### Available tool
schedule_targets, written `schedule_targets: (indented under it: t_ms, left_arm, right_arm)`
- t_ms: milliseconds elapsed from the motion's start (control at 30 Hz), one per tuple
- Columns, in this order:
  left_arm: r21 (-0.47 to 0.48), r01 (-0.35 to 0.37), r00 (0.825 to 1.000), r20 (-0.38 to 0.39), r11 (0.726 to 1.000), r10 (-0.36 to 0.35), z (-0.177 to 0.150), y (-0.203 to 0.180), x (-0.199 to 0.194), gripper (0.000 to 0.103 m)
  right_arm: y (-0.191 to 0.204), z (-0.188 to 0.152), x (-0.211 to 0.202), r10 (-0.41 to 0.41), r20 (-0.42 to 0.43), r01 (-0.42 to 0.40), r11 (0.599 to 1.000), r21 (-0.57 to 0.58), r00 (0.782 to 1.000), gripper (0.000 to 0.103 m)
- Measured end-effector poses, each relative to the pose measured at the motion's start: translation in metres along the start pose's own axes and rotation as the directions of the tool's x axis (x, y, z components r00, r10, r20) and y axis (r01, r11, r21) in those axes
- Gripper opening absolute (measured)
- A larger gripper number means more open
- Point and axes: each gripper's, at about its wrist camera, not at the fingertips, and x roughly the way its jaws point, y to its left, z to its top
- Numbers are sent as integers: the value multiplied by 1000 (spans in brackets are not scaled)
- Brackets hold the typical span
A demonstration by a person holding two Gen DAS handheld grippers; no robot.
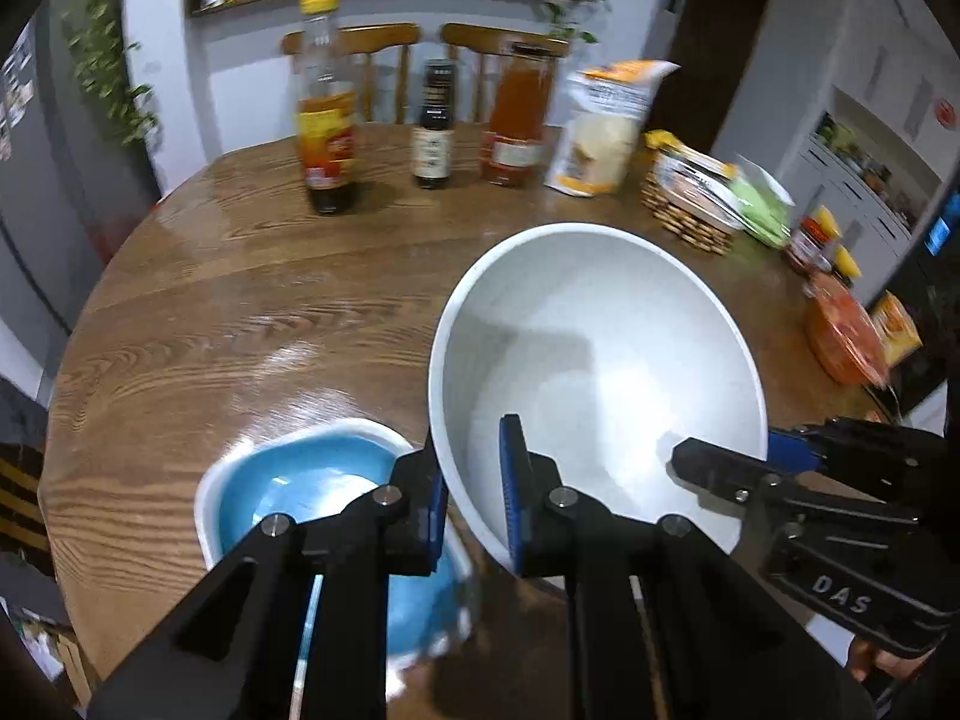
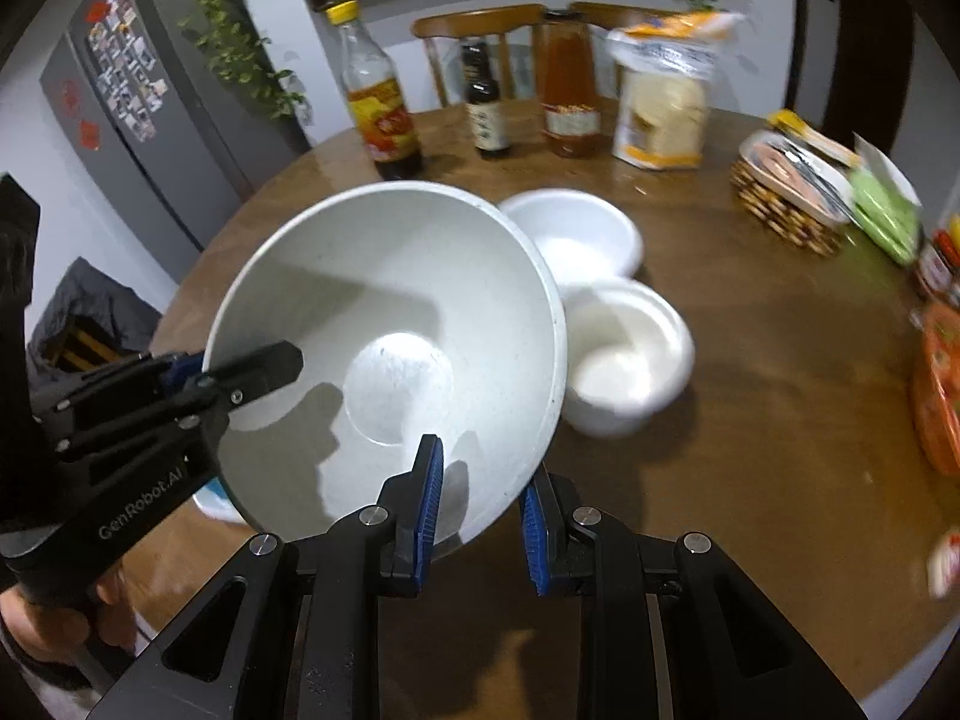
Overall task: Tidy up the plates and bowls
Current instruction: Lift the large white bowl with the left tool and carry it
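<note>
A large white bowl [image 1: 600,360] hangs tilted above the round wooden table [image 1: 240,312], held by both grippers. My left gripper [image 1: 474,510] is shut on its near left rim, one blue pad inside the bowl and one outside. My right gripper [image 2: 480,516] is shut on the bowl's [image 2: 390,330] near right rim in the same way. Each wrist view shows the other gripper clamped on the opposite rim. A blue bowl with a white rim [image 1: 312,492] sits on the table below my left gripper. Two smaller white bowls [image 2: 576,234] [image 2: 624,354] rest on the table just right of the big bowl.
Three bottles [image 1: 327,138] [image 1: 432,132] [image 1: 516,120] and a bag [image 1: 600,132] stand along the far edge. A woven basket [image 1: 690,204], jars and orange packets [image 1: 840,336] crowd the right side. Chairs stand behind the table. A person's hand [image 2: 36,624] grips the left handle.
</note>
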Motion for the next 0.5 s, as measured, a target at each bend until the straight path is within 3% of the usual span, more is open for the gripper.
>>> schedule_targets:
  t_ms: [367,500]
  left_arm:
    - [161,118,989,-104,980,-102,-34,-94,21,16]
    - [171,146,981,-150,974,-121,-39,-115,38,16]
  right_arm:
    - [-72,-59,-30,-76,-39,82,982,171,996,27]
    - [-91,-68,-35,-113,-43,119,974,193,993,27]
